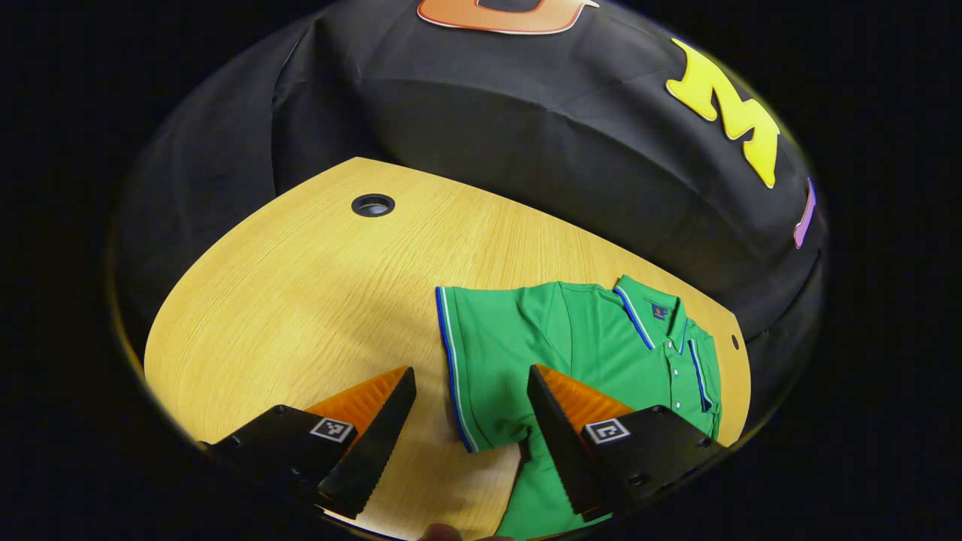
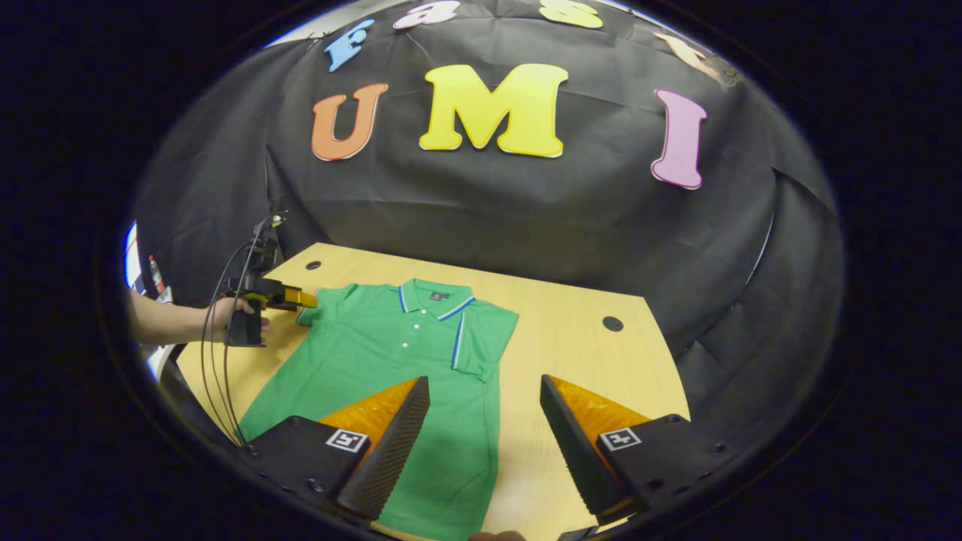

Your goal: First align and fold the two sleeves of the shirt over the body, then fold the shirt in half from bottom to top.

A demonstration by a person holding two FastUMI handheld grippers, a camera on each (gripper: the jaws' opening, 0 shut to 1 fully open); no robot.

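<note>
Fingers (image 1: pixel 391 406) of the left gripper (image 1: pixel 470 391) gape wide above the green shirt (image 2: pixel 391 361), straddling its sleeve (image 1: pixel 481 361). Right gripper (image 2: pixel 485 402) hangs open too over the shirt's lower body. Shirt lies flat on the wooden table (image 2: pixel 571 330), collar toward the wall.
</note>
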